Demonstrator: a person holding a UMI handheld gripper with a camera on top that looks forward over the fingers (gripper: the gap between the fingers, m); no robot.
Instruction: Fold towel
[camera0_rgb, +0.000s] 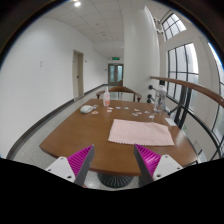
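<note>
A pale towel lies flat on the wooden desk, beyond the released tool, whose fingers grasp nothing.

Even, fairly bright indoor light. Sources: ceiling lights at top of frame, daylight through windows at upper right; panes blown out to near white. Pale walls reflect softly. Wooden table in centre shows a mild sheen, no hard shadows; towel reads flat and pale. Strong fisheye distortion: window frames and table edge bow toward the frame's edges. Far doorway soft, low detail. Small items on the table too blurred to identify.
</note>
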